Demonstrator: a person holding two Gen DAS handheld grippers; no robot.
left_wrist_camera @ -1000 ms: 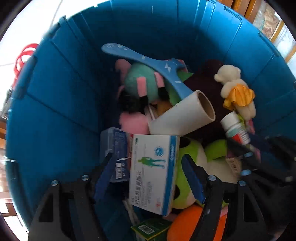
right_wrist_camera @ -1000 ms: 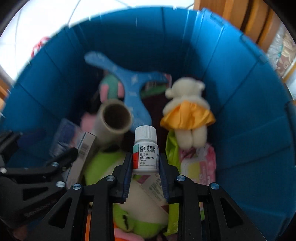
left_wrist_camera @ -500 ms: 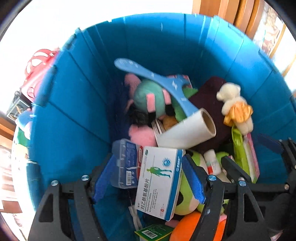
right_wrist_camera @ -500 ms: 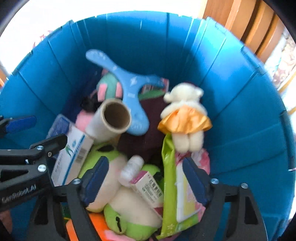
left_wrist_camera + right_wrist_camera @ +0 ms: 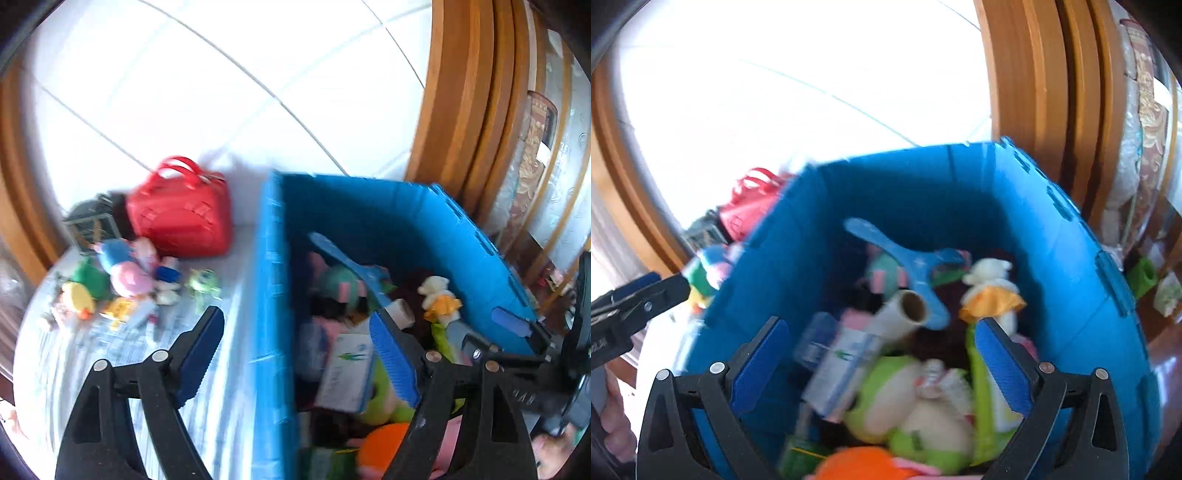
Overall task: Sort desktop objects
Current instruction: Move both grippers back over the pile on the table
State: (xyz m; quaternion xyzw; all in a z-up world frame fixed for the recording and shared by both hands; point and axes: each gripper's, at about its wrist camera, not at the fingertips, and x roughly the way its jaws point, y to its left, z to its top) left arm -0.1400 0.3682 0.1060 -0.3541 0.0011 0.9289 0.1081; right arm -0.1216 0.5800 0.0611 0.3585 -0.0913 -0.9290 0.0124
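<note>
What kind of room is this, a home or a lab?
Probably a home: a white tiled floor, wooden furniture, a blue bin of soft toys, and a red handbag beside it.

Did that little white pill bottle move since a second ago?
Yes. The pill bottle has dropped from the opening right gripper down into the blue bin, onto the green plush.

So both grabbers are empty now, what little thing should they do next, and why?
Probably swing the left gripper toward the small toys beside the red bag. Both its opening jaws and the right gripper hold nothing, the blue bin already has plenty, and those toys lie unsorted outside it.
</note>
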